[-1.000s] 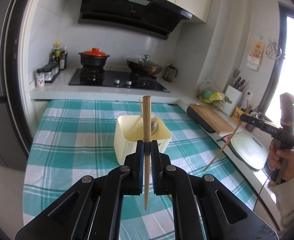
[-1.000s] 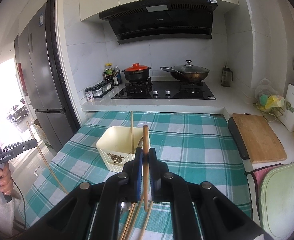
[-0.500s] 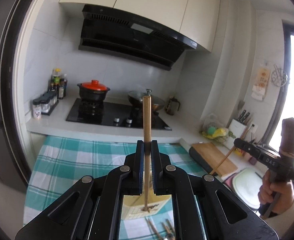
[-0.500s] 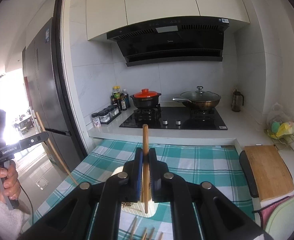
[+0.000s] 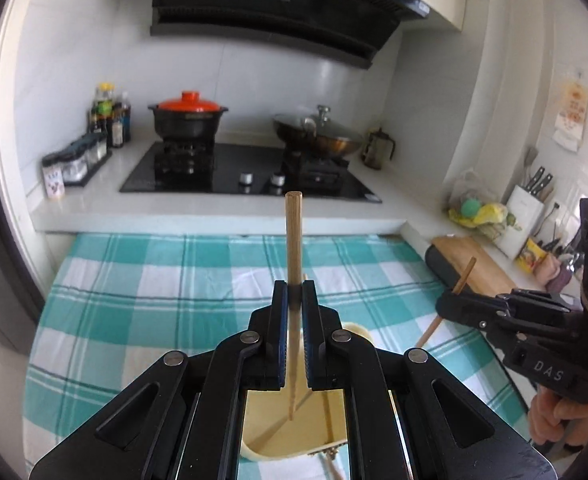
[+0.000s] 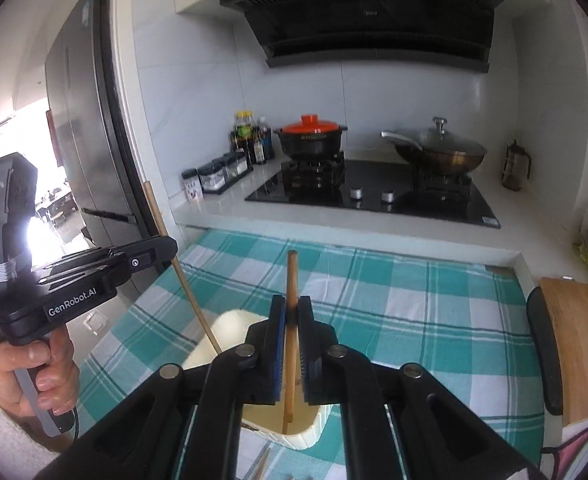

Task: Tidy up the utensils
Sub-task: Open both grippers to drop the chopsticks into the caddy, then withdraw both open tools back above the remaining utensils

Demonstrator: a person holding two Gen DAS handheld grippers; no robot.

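Each claw, left point(image 5: 294, 300) and right point(image 6: 292, 312), clamped on one chopstick point(image 5: 293, 236) over the cream tub point(image 6: 230, 328); tips could collide or miss its rim on release.

Both hand-held grippers, left point(image 5: 293, 300) and right point(image 6: 292, 312), clamped tight, angled downward
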